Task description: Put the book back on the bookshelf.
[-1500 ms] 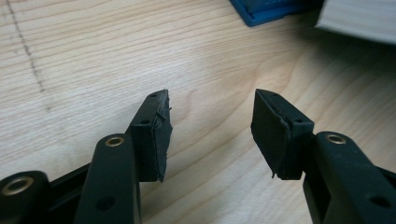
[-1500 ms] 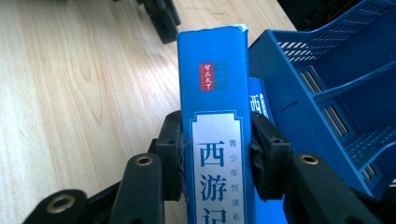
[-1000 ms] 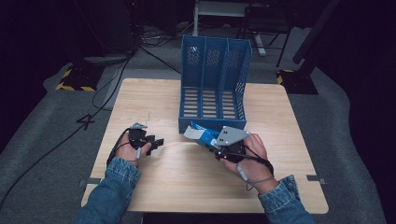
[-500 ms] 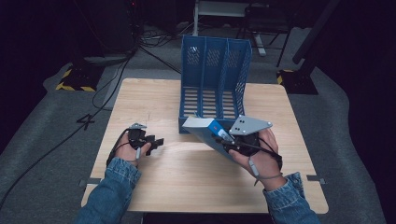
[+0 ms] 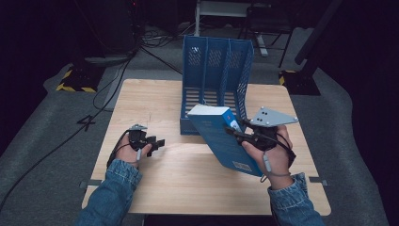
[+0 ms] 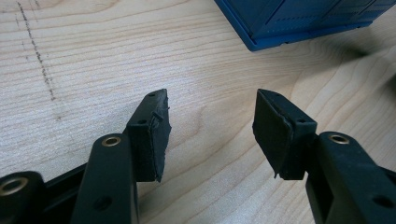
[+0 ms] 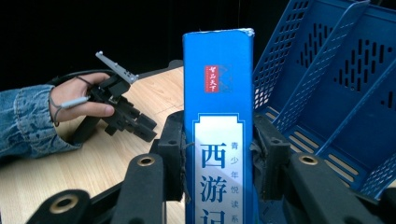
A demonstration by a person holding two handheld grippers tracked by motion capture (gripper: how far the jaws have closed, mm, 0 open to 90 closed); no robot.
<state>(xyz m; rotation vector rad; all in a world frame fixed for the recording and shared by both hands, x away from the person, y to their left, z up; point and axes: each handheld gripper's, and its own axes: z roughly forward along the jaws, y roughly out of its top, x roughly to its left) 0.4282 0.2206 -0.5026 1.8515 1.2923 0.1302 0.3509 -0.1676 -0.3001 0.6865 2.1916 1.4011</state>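
A thick blue book [image 5: 225, 139] with a white panel of Chinese characters on its spine [image 7: 219, 126] hangs tilted above the table, held up by my right gripper [image 5: 236, 132], which is shut on it with one pad on each cover [image 7: 218, 161]. A blue three-slot file rack [image 5: 215, 84] stands just behind the book, its slots open toward me. My left gripper [image 5: 159, 143] rests low over the bare wood at the left, open, with nothing between its pads [image 6: 211, 133].
The wooden table [image 5: 160, 103] has dark floor all around it, with cables [image 5: 108, 80] at the back left. A corner of the rack's base [image 6: 299, 21] lies just ahead of the left gripper. A pencil line [image 6: 37, 56] marks the wood.
The right gripper has lifted the book off the table and tipped it up from lying flat, toward the rack's front. The left hand has stayed where it was.
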